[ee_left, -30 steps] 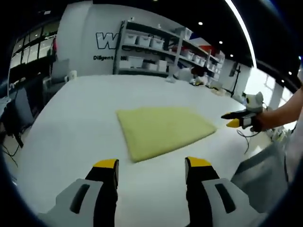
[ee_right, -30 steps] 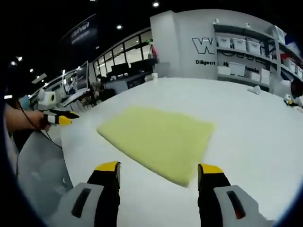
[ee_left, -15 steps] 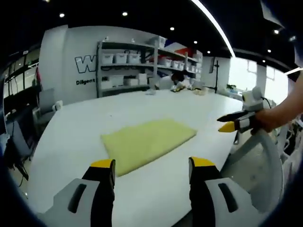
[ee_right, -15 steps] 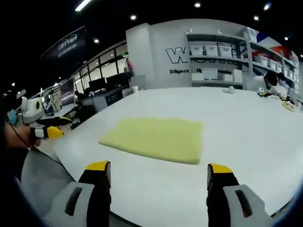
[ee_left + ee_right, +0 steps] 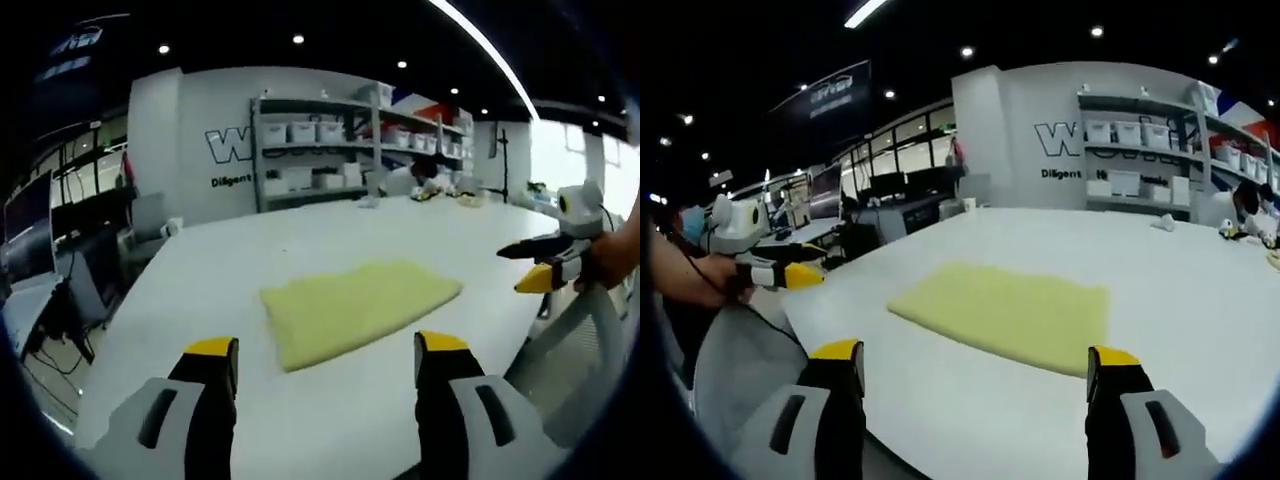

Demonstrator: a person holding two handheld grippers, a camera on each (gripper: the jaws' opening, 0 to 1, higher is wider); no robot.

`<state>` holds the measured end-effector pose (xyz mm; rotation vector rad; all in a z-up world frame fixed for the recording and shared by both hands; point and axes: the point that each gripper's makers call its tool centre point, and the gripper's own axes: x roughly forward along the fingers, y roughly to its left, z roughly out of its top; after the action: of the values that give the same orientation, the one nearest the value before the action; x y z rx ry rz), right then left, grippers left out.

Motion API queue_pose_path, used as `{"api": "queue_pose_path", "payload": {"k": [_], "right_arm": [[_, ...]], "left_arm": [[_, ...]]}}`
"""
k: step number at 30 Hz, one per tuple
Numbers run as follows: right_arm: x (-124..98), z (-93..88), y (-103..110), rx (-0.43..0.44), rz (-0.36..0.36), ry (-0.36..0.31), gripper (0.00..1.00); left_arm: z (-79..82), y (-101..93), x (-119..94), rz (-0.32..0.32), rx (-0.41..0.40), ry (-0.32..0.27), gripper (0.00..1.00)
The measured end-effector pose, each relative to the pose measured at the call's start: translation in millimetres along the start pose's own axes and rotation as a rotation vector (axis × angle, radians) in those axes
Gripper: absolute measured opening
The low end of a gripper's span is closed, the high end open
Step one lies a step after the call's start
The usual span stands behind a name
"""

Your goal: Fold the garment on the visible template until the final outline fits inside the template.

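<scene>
Folding looks finished or close to it: the yellow garment [image 5: 355, 308] lies as a flat, compact rectangle near the middle of the white table [image 5: 190, 300], and neither tool touches it. No printed template outline can be made out on the tabletop, so whether the shape fits inside one cannot be told from here. Going left to right in the left gripper view, a desk chair [image 5: 70, 300] stands off the table's far-left side, storage shelves [image 5: 340, 140] line the back wall, and the right gripper [image 5: 540, 270] hangs past the table's right edge, held in a hand [image 5: 612, 262]; its yellow-tipped jaws there seem nearly together, though that is hard to judge at this angle. The left gripper [image 5: 325, 350] sits low in front with its jaws spread wide and nothing between them. In the right gripper view, the left gripper [image 5: 790, 272] floats off the table's left edge, and the right gripper [image 5: 975, 358] is also spread and empty. Next, I judge, comes only a check of the outline, or one more fold if it overhangs. Compared with a second ago, both tools have drawn back and risen, so the garment sits farther off and the table edge now shows; the garment itself has not changed
</scene>
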<state>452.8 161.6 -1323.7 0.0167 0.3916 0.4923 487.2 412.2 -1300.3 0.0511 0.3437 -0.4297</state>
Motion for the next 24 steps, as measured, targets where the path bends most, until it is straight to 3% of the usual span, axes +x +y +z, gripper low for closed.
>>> {"api": "queue_pose_path", "payload": {"k": [1, 3, 5, 8, 14, 18, 24], "right_arm": [[2, -0.5, 1, 0.007, 0.009, 0.007, 0.9], [2, 1.4, 0, 0.002, -0.002, -0.005, 0.92], [0, 1.0, -6, 0.018, -0.039, -0.007, 0.92], [-2, 0.5, -15, 0.026, -0.078, -0.018, 0.91], [-1, 0.3, -16, 0.037, -0.086, -0.022, 0.91], [0, -3.5, -11, 0.036, -0.064, -0.002, 0.9], [-1, -9.8, -2, 0.068, -0.029, 0.022, 0.89]], "left_arm": [[-1.8, -2.4, 0, -0.033, -0.05, 0.011, 0.81], [-0.9, 0.8, 1, -0.041, -0.046, 0.011, 0.82], [-7.3, -8.4, -1, -0.081, -0.097, 0.042, 0.83], [-14.4, -27.7, 0, -0.16, -0.014, 0.073, 0.86], [-10.6, -37.0, -1, -0.214, -0.03, 0.049, 0.85], [-9.1, -33.6, -5, -0.22, -0.06, 0.042, 0.85], [-11.9, -25.0, -2, -0.173, -0.054, 0.044, 0.86]]}}
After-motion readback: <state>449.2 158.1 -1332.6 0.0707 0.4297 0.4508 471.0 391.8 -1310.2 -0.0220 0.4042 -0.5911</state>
